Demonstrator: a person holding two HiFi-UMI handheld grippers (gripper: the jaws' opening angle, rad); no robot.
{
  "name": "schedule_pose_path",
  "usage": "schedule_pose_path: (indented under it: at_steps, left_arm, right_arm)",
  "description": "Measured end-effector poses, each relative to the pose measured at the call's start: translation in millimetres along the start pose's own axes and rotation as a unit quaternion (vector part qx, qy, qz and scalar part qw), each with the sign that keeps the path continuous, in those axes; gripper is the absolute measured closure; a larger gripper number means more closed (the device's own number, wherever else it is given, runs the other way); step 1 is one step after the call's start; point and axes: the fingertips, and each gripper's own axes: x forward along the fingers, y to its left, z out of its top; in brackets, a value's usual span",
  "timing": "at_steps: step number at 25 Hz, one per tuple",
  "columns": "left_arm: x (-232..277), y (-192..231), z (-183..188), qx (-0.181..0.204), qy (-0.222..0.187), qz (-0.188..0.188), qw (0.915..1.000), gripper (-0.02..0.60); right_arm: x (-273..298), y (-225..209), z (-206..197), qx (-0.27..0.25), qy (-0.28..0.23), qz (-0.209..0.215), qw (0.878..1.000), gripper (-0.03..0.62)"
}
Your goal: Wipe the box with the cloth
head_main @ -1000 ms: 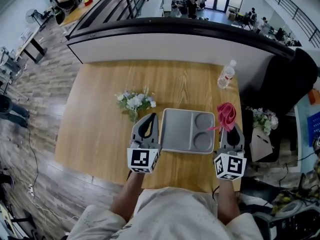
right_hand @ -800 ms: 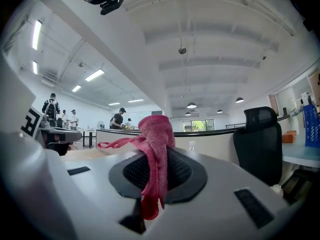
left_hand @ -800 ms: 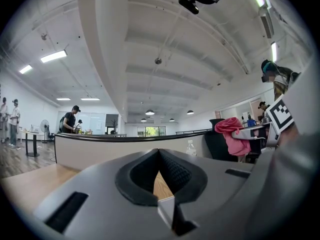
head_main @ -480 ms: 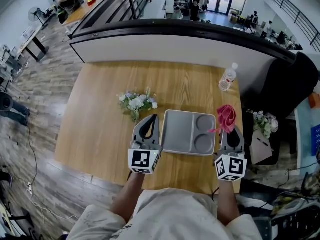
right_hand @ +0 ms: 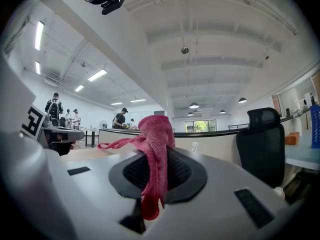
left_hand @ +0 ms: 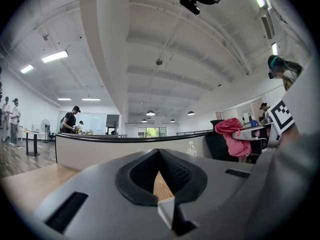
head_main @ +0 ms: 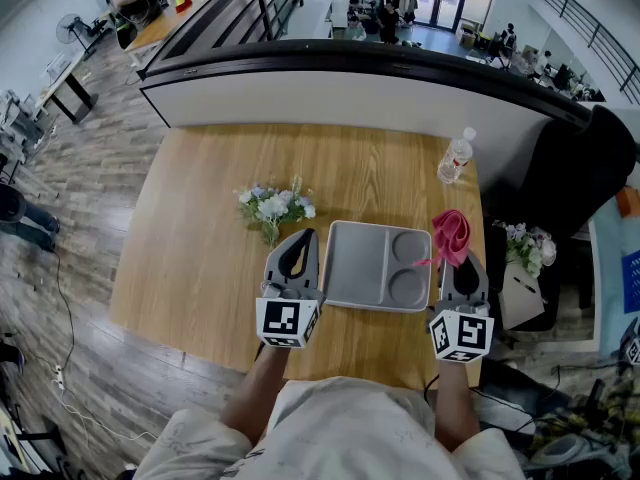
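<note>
2 hand-held grey grippers are hovering low over the near edge of a light wooden surface, one at each side of a flat grey plastic box with 1 large compartment and 2 round wells. The left gripper is sitting just beside the box's left rim. Its fingers are pressing together at the tips with nothing between them, and a sliver of wood is showing through the gap behind the tips. The right gripper is sitting just beside the box's right rim. Its fingers are pinching a crumpled pink-red knitted cloth, which is bunching up above the tips and trailing 1 thin strand toward the box's right edge.

A small bunch of white and pale flowers is lying on the surface just ahead of the left gripper, near the box's far-left corner but apart from it. A clear plastic water bottle with a white cap is standing near the far-right corner, well apart from the box.

A curved white partition with a dark top rail is running along the far edge of the surface. A black office chair is standing to the right, and grey-brown plank flooring is spreading out to the left. People are working at desks in the open office beyond, under strip lights.
</note>
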Motion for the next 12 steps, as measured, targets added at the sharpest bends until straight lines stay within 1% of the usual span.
schedule_pose_path:
  at_steps: [12]
  left_arm:
    - [-1.1, 1.0, -0.3, 0.000, 0.001, 0.002, 1.0000, 0.568]
  right_arm:
    - [1.3, 6.3, 0.3, -0.007, 0.004, 0.010, 1.000, 0.530]
